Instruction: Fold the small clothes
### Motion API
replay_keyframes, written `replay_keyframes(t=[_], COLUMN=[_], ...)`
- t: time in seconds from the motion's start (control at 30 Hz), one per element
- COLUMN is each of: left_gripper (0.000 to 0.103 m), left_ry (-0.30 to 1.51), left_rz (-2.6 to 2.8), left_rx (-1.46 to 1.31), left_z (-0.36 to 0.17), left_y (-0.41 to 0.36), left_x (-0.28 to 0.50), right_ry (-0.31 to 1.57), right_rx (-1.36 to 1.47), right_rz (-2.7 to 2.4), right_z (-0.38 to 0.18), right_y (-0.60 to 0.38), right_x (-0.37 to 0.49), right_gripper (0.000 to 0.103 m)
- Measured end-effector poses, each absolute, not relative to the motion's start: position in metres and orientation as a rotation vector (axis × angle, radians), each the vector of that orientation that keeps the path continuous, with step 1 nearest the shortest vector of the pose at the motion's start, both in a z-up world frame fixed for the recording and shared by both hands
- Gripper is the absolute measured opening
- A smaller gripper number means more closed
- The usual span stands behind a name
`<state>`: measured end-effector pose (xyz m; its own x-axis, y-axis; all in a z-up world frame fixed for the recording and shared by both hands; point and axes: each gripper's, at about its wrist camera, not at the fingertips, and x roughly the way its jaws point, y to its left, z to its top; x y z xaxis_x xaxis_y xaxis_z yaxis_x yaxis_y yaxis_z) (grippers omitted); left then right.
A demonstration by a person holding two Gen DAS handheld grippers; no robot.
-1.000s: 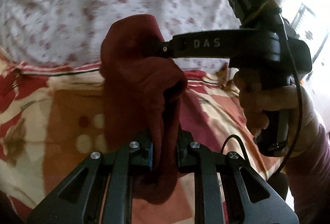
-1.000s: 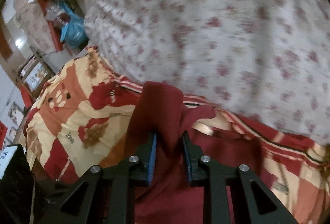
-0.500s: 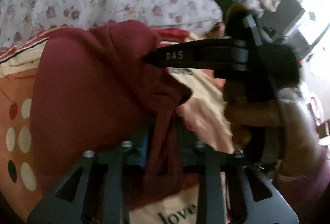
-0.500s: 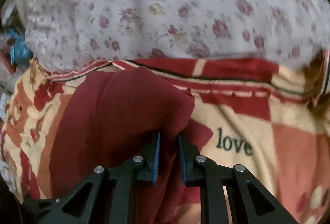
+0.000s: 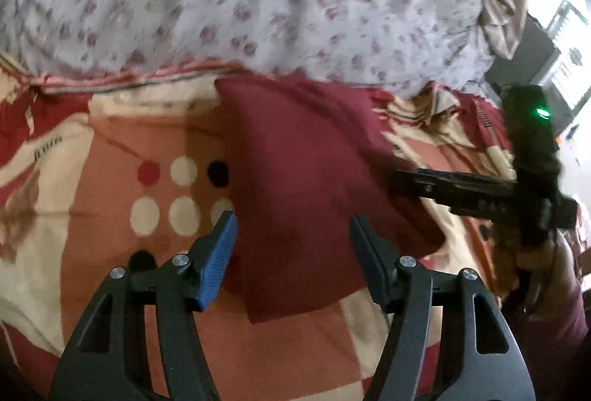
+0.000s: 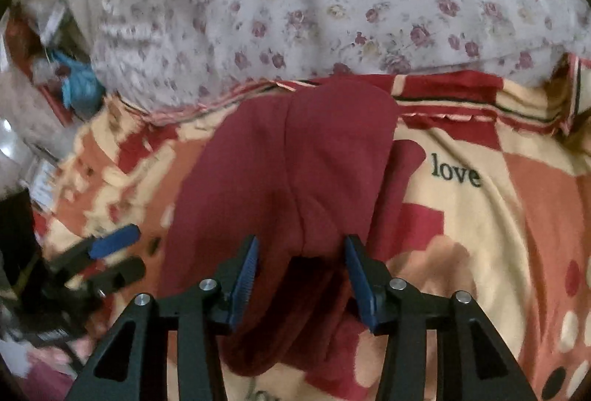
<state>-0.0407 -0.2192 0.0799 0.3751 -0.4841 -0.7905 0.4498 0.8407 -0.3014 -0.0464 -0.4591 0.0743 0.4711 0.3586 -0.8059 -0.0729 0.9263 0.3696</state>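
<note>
A dark red garment (image 5: pixel 306 179) lies folded on the patterned bedspread (image 5: pixel 110 150). My left gripper (image 5: pixel 291 227) hovers over its near edge. Its jaws are opening, and the blue pads (image 5: pixel 218 253) stand wide apart without pressing the cloth. In the right wrist view the same garment (image 6: pixel 295 164) shows a fold ridge running down its middle. My right gripper (image 6: pixel 301 246) straddles that ridge, its jaws opening too, with both pads clear of the fabric. A person's hand holds the right gripper (image 5: pixel 402 179) at the garment's right edge. The left gripper (image 6: pixel 122 255) shows blurred at the garment's left.
A white quilt with small red flowers (image 6: pixel 332 2) bulges right behind the garment. The bedspread carries the word "love" (image 6: pixel 456 174) to the right of the garment. Blue clutter (image 6: pixel 77 83) lies beyond the bed's left side, and a bright window (image 5: pixel 565 43) is at the far right.
Both grippers came down with the garment pinched between their fingers, laid it on the bedspread and opened. The garment, bunched and hanging before, now lies flat and folded.
</note>
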Motion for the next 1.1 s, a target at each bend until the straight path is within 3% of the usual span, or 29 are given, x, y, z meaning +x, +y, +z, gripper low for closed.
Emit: replay_keyframes(t=[0.03,0.1,0.23,0.33,0.37,0.4,0.43,0.5,0.67,0.7,0.73,0.8,0.93,1.1], left_gripper=[0.063,0.063,0.063,0.063,0.063,0.063,0.063,0.063,0.063,0.063,0.063,0.063,0.066,0.068], left_ry=[1.029,1.044,1.085,1.049,1.023,0.992,0.979,0.971,0.983,0.985,0.985,0.981,0.975,0.996], left_rz=[-0.591,-0.597,-0.577,-0.579,-0.573,-0.559,-0.549,-0.528,-0.49,-0.489,-0.489,-0.492,-0.506,-0.51], left_rx=[-0.025,-0.003,0.043,0.028,0.035,0.045,0.052,0.06,0.073,0.073,0.075,0.089,0.109,0.081], left_z=[0.076,0.063,0.046,0.06,0.065,0.072,0.075,0.076,0.066,0.063,0.061,0.059,0.055,0.049], left_y=[-0.218,-0.222,-0.234,-0.231,-0.23,-0.23,-0.231,-0.236,-0.247,-0.248,-0.25,-0.252,-0.257,-0.258], left_x=[-0.047,-0.053,-0.056,-0.055,-0.054,-0.051,-0.047,-0.037,-0.022,-0.022,-0.022,-0.022,-0.022,-0.02], right_ry=[1.043,1.039,1.094,1.067,1.046,1.024,0.998,0.953,1.019,1.032,1.042,1.018,0.974,1.015], right_rx=[0.26,0.213,0.211,0.231,0.247,0.265,0.281,0.318,0.441,0.461,0.463,0.404,0.231,0.337], right_rz=[0.264,0.25,0.222,0.231,0.23,0.214,0.185,0.159,0.144,0.152,0.161,0.14,0.08,0.056], right_z=[0.074,0.07,0.045,0.063,0.071,0.08,0.088,0.095,0.063,0.053,0.047,0.046,0.054,0.028], right_y=[-0.455,-0.455,-0.465,-0.47,-0.474,-0.479,-0.484,-0.489,-0.488,-0.487,-0.485,-0.481,-0.482,-0.508], right_x=[-0.052,-0.066,-0.072,-0.078,-0.081,-0.082,-0.081,-0.072,-0.012,0.0,0.007,0.01,-0.011,-0.023], right_gripper=[0.022,0.018,0.017,0.017,0.019,0.029,0.05,0.076,0.076,0.062,0.04,0.021,0.007,0.006])
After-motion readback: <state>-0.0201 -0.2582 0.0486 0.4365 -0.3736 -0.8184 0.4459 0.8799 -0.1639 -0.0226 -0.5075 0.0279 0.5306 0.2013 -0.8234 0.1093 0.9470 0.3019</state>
